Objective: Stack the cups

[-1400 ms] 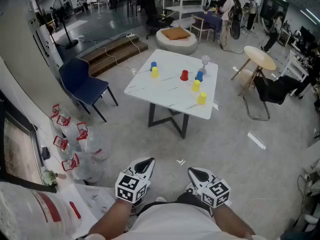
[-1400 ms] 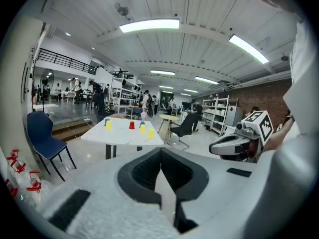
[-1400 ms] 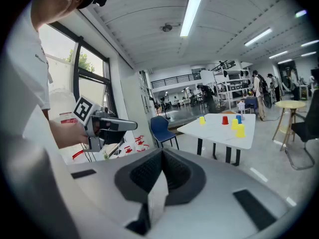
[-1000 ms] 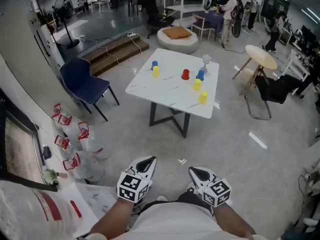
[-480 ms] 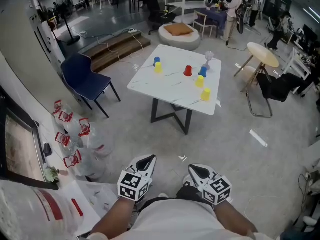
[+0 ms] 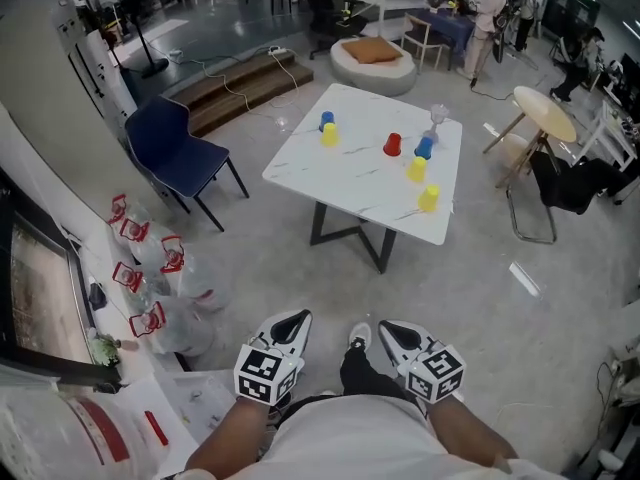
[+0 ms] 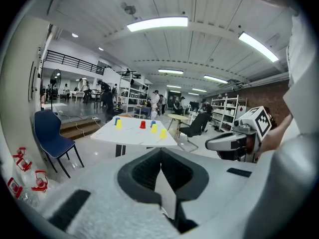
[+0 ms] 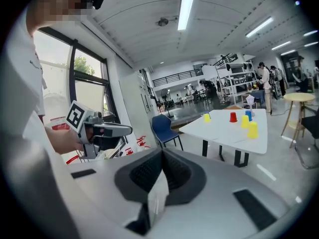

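Several small cups stand apart on the white table [image 6: 340,188] far ahead: a blue cup [image 6: 326,120] with a yellow cup [image 6: 329,136] by it, a red cup [image 6: 392,145], a second blue cup [image 6: 424,148], and two more yellow cups [image 6: 416,170] [image 6: 429,199]. My left gripper [image 6: 290,326] and right gripper [image 6: 386,332] are held close to my body, well short of the table, both shut with nothing in them. The left gripper view shows its jaws [image 7: 160,153] meeting, with the red cup [image 7: 142,125] far off. The right gripper view shows the same [image 8: 161,153].
A clear stemmed glass [image 6: 438,118] stands at the table's far edge. A blue chair [image 6: 175,158] is left of the table, and several water bottles [image 6: 150,288] lie on the floor at my left. A round wooden table [image 6: 545,113] and a black chair [image 6: 575,183] stand at the right.
I have stepped toward the table, which now sits lower and a little to the right in the head view. A shoe now shows between the grippers. Both grippers stay shut.
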Tool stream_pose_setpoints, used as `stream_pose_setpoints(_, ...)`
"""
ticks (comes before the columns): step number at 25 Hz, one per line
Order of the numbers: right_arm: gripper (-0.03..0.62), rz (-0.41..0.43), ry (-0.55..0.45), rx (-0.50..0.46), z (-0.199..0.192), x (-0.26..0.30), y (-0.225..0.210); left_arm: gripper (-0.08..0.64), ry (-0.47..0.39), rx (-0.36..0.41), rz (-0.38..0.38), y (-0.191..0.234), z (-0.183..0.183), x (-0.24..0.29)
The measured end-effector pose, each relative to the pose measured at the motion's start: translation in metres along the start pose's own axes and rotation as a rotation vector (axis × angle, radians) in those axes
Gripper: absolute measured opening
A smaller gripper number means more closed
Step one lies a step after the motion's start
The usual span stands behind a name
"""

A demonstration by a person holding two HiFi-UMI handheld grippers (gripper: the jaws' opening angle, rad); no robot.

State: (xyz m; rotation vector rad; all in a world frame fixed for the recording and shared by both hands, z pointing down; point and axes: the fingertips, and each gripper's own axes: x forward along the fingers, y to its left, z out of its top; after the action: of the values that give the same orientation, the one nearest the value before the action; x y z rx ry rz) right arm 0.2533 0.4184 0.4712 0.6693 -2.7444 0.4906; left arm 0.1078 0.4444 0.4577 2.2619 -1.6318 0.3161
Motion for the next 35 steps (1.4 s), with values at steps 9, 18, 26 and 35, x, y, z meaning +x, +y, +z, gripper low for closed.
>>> stream_pose_setpoints(9,0.006,0.063,0.0,-0.004,0.067,0.087,-0.084,0.009,-0.004,0.001,0.066,0.072,0.059,0.081)
stream_pose_setpoints(18,0.006,0.095,-0.011,-0.017,0.116,0.151,-0.174,0.009,0.013,0.012,0.073,0.113,0.099,0.18)
stream_pose_setpoints(26,0.006,0.079,0.001,0.009,0.127,0.171,-0.223,0.009,0.061,0.007,0.048,0.128,0.113,0.237)
stream_pose_setpoints(35,0.006,-0.025,-0.005,0.042,0.135,0.197,-0.268,0.009,0.108,0.037,-0.059,0.159,0.124,0.303)
